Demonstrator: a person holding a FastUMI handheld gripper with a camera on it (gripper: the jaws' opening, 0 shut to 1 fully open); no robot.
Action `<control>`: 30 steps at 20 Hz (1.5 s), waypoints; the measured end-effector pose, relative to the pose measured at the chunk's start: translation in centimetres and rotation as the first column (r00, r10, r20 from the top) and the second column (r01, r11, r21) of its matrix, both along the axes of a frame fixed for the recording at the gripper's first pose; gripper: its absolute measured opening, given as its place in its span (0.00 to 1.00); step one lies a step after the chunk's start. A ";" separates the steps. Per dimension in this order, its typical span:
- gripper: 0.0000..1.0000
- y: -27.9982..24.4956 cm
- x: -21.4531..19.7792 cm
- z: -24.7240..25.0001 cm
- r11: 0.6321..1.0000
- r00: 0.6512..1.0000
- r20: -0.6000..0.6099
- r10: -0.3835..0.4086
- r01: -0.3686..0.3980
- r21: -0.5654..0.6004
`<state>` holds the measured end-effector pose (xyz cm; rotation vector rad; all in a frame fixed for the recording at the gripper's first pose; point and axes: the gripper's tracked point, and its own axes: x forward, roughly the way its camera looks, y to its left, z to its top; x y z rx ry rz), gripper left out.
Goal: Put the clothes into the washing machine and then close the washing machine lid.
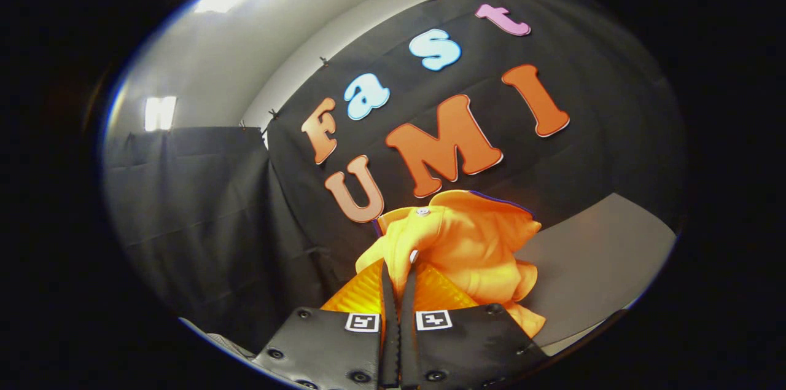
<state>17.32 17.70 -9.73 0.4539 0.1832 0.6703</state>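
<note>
An orange garment (473,249) with a small white button hangs bunched up in the air in front of the black cloth wall. My gripper (399,270) is shut on a fold of it: both dark fingers (388,304) stand almost together with the cloth pinched between their tips. The garment spills up and to the right past the fingers, and part of it drapes beside the right finger.
A grey table surface (595,255) lies low to the right, beyond the garment. Black cloth walls (202,212) close the booth ahead and to the left, with a pale wall and ceiling (258,40) above them.
</note>
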 end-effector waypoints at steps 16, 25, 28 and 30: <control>0.08 25.4 -1.2 -8.0 0.984 1.000 -0.021 0.009 -0.012 -0.179; 0.08 31.9 0.5 -19.6 0.952 0.987 -0.160 -0.007 -0.042 -0.303; 0.08 33.0 1.7 -24.4 0.941 0.976 -0.215 -0.027 -0.048 -0.335; 0.08 33.6 2.7 -27.6 0.934 0.966 -0.256 -0.043 -0.052 -0.354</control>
